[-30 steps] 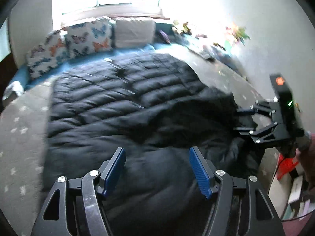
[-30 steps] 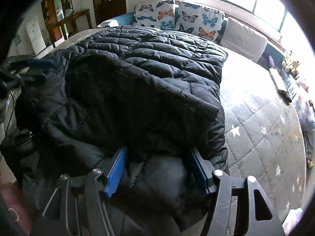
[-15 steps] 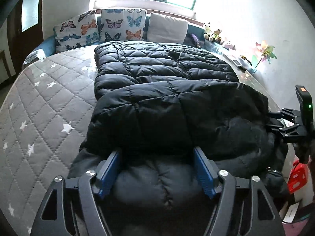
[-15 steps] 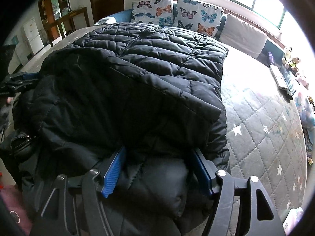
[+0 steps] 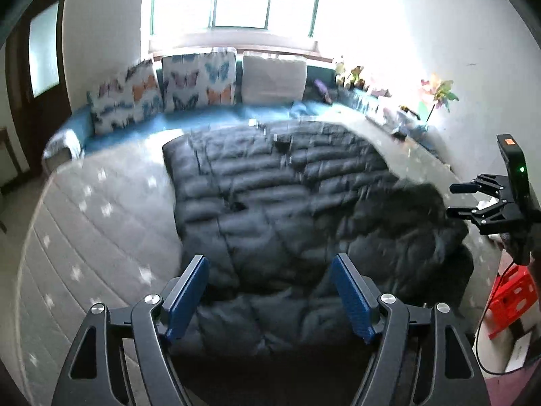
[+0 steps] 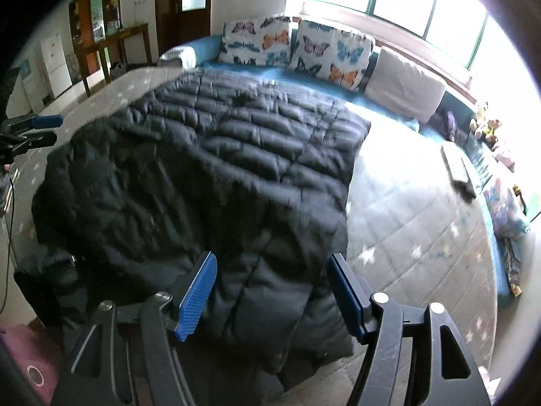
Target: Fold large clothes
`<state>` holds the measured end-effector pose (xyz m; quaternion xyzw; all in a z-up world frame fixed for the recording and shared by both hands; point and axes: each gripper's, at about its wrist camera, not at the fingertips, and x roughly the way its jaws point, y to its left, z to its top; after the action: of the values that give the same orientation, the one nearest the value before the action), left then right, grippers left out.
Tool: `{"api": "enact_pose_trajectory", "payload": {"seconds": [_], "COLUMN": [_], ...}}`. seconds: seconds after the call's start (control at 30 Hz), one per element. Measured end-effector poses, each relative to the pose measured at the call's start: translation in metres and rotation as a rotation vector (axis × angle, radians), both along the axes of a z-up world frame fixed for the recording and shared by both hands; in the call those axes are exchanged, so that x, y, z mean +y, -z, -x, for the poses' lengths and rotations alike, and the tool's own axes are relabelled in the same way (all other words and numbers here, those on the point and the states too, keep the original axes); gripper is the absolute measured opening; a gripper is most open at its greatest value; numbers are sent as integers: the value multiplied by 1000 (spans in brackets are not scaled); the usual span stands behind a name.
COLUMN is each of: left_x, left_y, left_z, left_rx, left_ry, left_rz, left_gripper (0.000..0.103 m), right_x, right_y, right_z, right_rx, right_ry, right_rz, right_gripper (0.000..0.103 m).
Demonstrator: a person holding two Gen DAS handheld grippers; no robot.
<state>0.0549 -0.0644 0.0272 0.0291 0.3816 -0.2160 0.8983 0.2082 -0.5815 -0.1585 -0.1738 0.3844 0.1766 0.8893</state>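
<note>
Counts: 1 black puffer coat [image 6: 209, 176] mid-frame, 1 grey star-print mattress [image 6: 422, 223] under it. 2 butterfly cushions [image 6: 294, 47] at 12 o'clock, 1 plain white cushion [image 6: 405, 89] at 1 o'clock. 2 grippers: right gripper [image 6: 270, 291] at 6 o'clock in its own view, left gripper [image 5: 270, 294] likewise. 1 red crate [image 5: 514, 296] at 4 o'clock in the left view. 1 pinwheel [image 5: 438, 93] at 2 o'clock. Toys on the sill: blurred, uncountable.

I see a jacket [image 6: 209, 176] lying on the bed [image 6: 405, 223], pillows [image 6: 324, 54] behind it; L gripper [image 5: 270, 297] & R gripper [image 6: 270, 291] at its near edge.
</note>
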Motion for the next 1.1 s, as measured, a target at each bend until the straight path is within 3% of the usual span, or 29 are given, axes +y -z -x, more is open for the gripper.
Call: {"api": "enact_pose_trajectory", "payload": {"seconds": [0.07, 0.17, 0.33, 0.43, 0.63, 0.77, 0.9, 1.0, 1.1], "left_x": [0, -4, -11, -14, -15, -8, 14, 34, 55], "left_y": [-4, 4, 46, 61, 72, 55, 12, -17, -42], "left_z": [-10, -30, -48, -49, -54, -55, -62, -79, -110], "left_rx": [16, 57, 155, 159, 178, 214, 224, 236, 242], "left_ry": [6, -5, 5, 19, 18, 11, -9, -42, -89], "left_rz": [33, 14, -20, -30, -29, -11, 28, 66, 35], "left_gripper": [79, 79, 79, 79, 79, 79, 80, 81, 81], "right_x": [6, 18, 24, 19, 24, 19, 3, -14, -34], "right_y": [-5, 4, 38, 50, 56, 42, 13, -14, -39], "right_z": [-6, -21, -43, -50, -51, -45, -43, -48, -63], "right_rx": [-14, 5, 77, 114, 105, 111, 128, 135, 153], "right_ry": [-15, -31, -21, -22, -30, -43, -58, -52, -31], "right_rz": [-7, 6, 77, 51, 84, 66, 40, 16, 7], "right_gripper": [73, 73, 73, 73, 75, 75, 75, 75, 75]}}
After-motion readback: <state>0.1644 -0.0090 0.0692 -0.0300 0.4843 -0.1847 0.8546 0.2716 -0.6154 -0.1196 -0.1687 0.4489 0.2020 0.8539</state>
